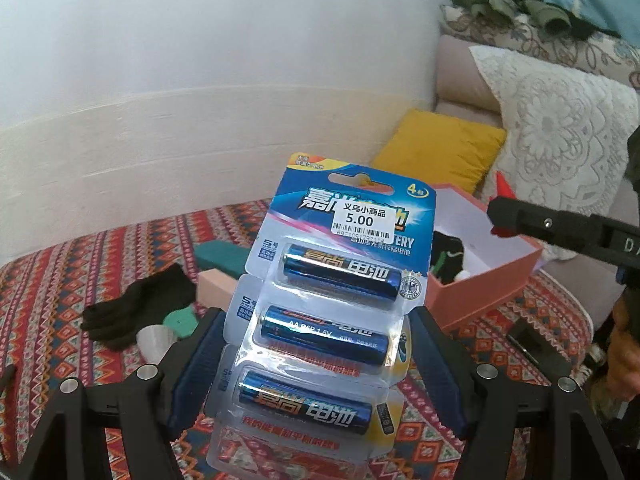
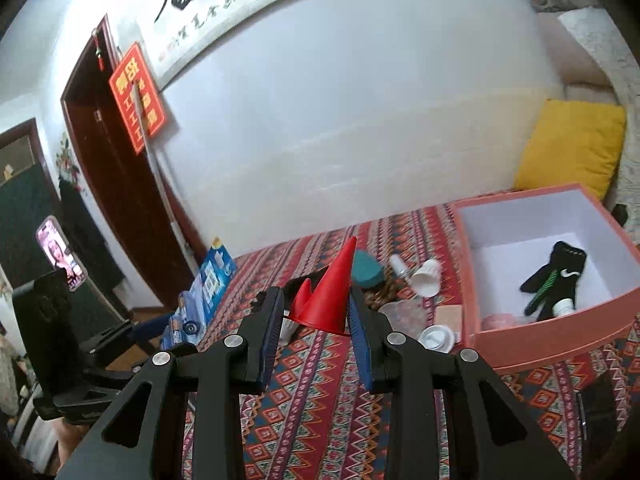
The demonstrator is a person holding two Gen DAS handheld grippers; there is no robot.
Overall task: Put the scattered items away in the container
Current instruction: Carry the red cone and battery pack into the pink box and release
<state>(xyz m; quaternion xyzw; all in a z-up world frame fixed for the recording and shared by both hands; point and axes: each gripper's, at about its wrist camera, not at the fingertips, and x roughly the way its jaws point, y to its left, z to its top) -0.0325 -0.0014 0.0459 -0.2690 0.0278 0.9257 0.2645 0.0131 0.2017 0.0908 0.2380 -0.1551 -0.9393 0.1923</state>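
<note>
A blue blister pack of AA batteries (image 1: pixel 340 264) stands upright between the pads of my left gripper (image 1: pixel 318 316), which is shut on its lower half above the patterned cloth. My right gripper (image 2: pixel 316 292) is shut on a red cone (image 2: pixel 328 292), point up. The pink box (image 2: pixel 560 332) with a white inside sits at the right and holds a black glove (image 2: pixel 556 276) and a small white item. In the left wrist view the box (image 1: pixel 480 292) lies behind the pack, with the right gripper (image 1: pixel 504 216) over its rim.
Loose on the red patterned cloth (image 2: pixel 312 392) are a black glove (image 1: pixel 136 308), a teal piece (image 1: pixel 220 254), a pink block (image 1: pixel 216 288), white cups (image 2: pixel 428 276) and a white lid (image 2: pixel 438 338). A yellow cushion (image 2: pixel 572 144) leans behind the box. A white wall (image 1: pixel 200 80) bounds the far side.
</note>
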